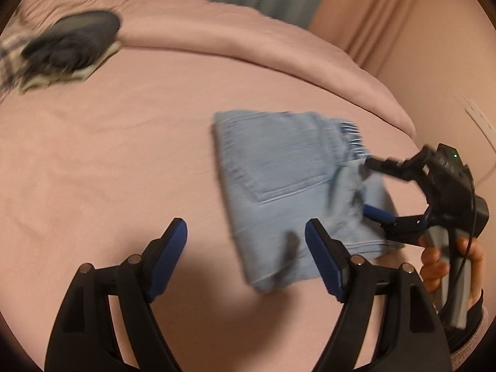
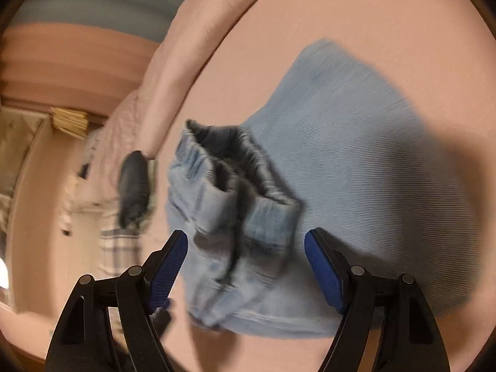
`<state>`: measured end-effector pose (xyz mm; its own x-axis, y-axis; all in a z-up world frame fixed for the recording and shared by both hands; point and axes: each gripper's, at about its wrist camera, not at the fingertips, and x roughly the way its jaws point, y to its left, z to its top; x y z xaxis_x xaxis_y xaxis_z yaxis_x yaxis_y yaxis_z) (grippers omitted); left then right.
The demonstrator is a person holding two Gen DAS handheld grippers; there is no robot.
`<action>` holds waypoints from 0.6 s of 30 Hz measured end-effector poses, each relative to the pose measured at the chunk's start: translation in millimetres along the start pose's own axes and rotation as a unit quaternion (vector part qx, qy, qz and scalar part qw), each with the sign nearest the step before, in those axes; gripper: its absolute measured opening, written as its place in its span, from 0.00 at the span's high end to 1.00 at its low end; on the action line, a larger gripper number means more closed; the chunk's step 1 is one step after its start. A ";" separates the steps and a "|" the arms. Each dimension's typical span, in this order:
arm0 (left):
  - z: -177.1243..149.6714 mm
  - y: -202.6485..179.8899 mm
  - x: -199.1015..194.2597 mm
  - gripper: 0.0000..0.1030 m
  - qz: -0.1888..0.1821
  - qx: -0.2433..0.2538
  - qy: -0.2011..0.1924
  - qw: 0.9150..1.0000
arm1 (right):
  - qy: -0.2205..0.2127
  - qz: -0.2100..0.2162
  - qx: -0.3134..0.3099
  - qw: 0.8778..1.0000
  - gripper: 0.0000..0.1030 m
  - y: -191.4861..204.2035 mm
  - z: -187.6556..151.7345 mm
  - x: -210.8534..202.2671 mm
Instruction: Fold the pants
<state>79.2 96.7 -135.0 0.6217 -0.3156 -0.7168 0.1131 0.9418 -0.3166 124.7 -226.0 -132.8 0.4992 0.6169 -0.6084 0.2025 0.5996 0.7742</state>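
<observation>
The light blue pants [image 1: 288, 186] lie folded into a compact bundle on the pink bed [image 1: 124, 155]. Seen from the left wrist, a back pocket faces up, and the left tongs [image 1: 246, 248] hang spread wide and empty just at the near edge of the pants, one pad overlapping the denim in the picture. That same view shows the right tongs [image 1: 372, 189] from outside, gripped by a hand [image 1: 434, 266], their tips spread at the far side of the pants and apparently touching the cloth, though blur hides whether they do.

The right wrist view alone shows the elastic waistband [image 2: 229, 167] bunched and gaping on top of the pants, with the right tongs [image 2: 246, 257] released around it, holding nothing.

Well beyond the pants, a dark garment [image 1: 71, 43] rests on plaid cloth [image 1: 9, 59].
</observation>
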 end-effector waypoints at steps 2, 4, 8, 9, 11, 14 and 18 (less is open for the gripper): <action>-4.7 12.0 1.9 0.24 -0.004 -0.020 0.006 1.000 | 0.015 -0.003 0.007 1.000 0.22 5.3 5.7 14.9; -6.8 15.8 3.3 0.24 -0.009 -0.029 0.009 0.999 | 0.008 -0.023 0.004 1.000 0.29 9.2 9.6 22.0; -6.2 13.0 2.4 0.24 -0.011 -0.026 0.011 1.000 | -0.021 -0.035 -0.064 0.997 0.64 34.0 6.3 14.1; -5.5 12.8 1.9 0.24 -0.012 -0.027 0.013 0.999 | -0.028 -0.036 -0.078 0.996 0.67 38.2 5.3 11.1; -4.2 11.0 4.2 0.24 -0.015 -0.032 0.017 0.999 | -0.041 -0.034 -0.100 0.994 0.69 43.2 2.9 4.9; -2.9 6.5 3.3 0.24 -0.022 -0.031 0.016 0.999 | -0.069 -0.016 -0.117 0.991 0.69 48.2 1.4 -14.2; -2.2 -4.1 1.0 0.24 -0.020 -0.013 0.014 1.000 | -0.114 0.008 -0.121 0.986 0.69 46.2 4.6 -57.3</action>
<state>77.7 92.3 -135.8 0.5944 -0.3573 -0.7204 0.1181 0.9249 -0.3613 109.4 -236.1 -61.4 0.6828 0.5131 -0.5202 0.0005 0.7116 0.7025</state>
